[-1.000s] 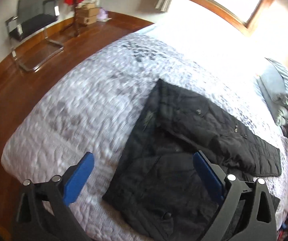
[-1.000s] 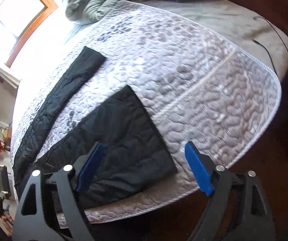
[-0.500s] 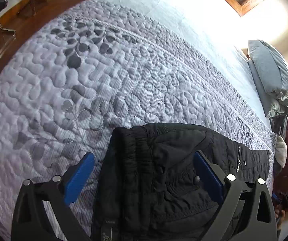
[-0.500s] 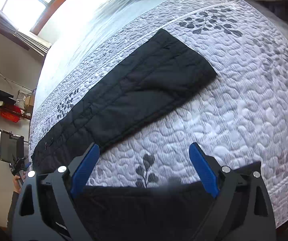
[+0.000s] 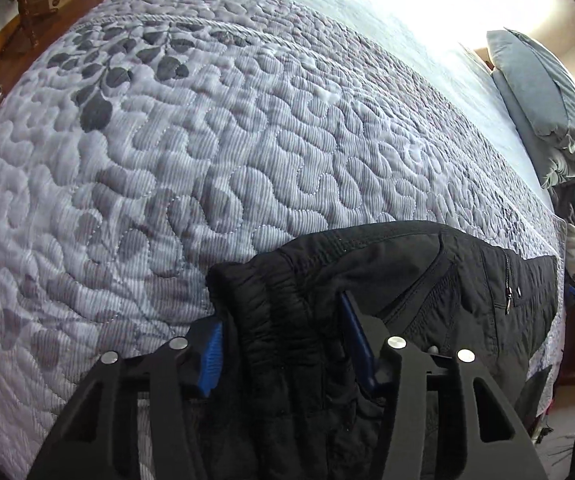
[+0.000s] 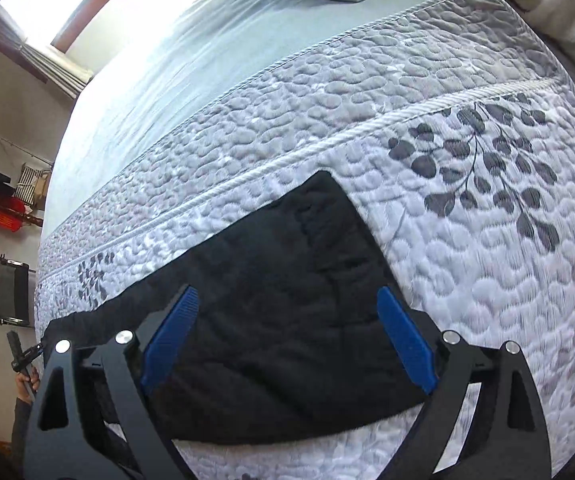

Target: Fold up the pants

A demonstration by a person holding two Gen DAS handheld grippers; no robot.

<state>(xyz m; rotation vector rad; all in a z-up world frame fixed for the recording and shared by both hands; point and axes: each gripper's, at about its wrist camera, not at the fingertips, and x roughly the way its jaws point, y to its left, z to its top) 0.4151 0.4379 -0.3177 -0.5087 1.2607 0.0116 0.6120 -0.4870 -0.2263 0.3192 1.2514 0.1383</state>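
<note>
The black quilted pants point(image 5: 427, 280) lie stretched across the near edge of the bed point(image 5: 207, 160), on its grey-and-white quilted bedspread point(image 6: 487, 240). That suits folding: the soft flat cover gives room to lay them out long and lets each end be reached from the bedside.

The left hand-held gripper point(image 5: 283, 344) is down over the elastic waistband point(image 5: 271, 300), pointing steeply at the bed. Its jaws are closing, with the gathered band bunched up between the blue pads point(image 5: 212, 354); the cloth already humps between them, and I take the pads to be pressing on it, though the bite may not be finished. Taking the waist here makes sense, as the thick band is the firmest part to lift and carry over.

The right hand-held gripper point(image 6: 287, 340) hovers over the leg end point(image 6: 307, 260), where the cuff lies flat near the leaf print. Its jaws stand wide and hold nothing; the fabric shows plainly between its pads point(image 6: 403, 340), unpinched. It looks placed to take the hem so both ends can rise together.

At the head of the bed sits a grey pillow point(image 5: 543, 92), well apart from the work.
</note>
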